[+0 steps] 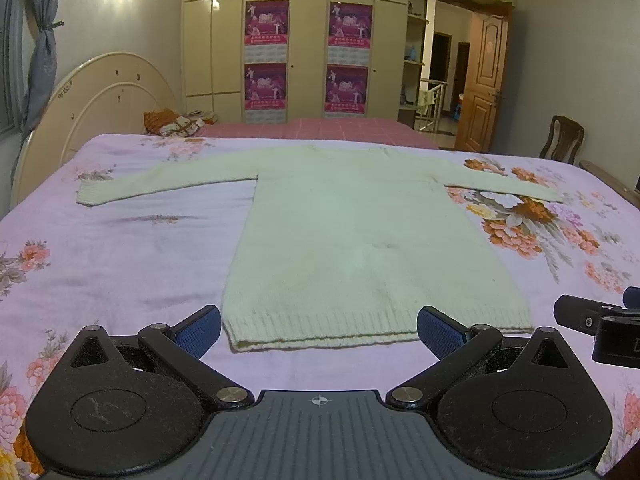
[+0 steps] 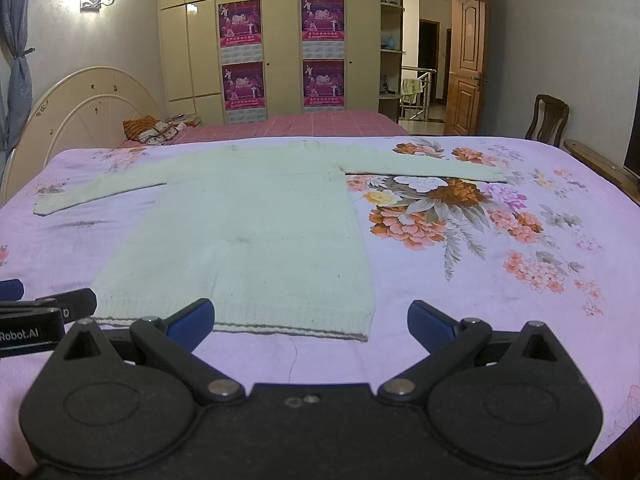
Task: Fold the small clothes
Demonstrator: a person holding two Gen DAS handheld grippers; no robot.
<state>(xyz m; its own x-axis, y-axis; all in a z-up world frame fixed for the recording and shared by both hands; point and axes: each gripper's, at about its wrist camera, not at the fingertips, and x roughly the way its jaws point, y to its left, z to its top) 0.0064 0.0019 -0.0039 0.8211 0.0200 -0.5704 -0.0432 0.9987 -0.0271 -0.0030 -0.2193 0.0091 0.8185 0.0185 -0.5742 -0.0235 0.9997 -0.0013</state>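
Note:
A small pale green knit sweater (image 1: 360, 240) lies flat on the pink floral bedspread (image 1: 120, 260), hem toward me, both sleeves spread out to the sides. It also shows in the right wrist view (image 2: 248, 232). My left gripper (image 1: 319, 334) is open and empty, just short of the hem, its jaws about as wide as the hem. My right gripper (image 2: 310, 322) is open and empty at the hem's right corner. The right gripper also shows at the right edge of the left wrist view (image 1: 600, 328), and the left gripper at the left edge of the right wrist view (image 2: 40, 316).
A cream headboard (image 1: 96, 104) stands at the far left. A second bed with a red checked cover (image 1: 340, 128) lies behind, with folded cloth (image 1: 176, 122) on it. A wardrobe (image 1: 300, 40), an open wooden door (image 1: 484, 80) and a chair (image 1: 560, 140) are beyond.

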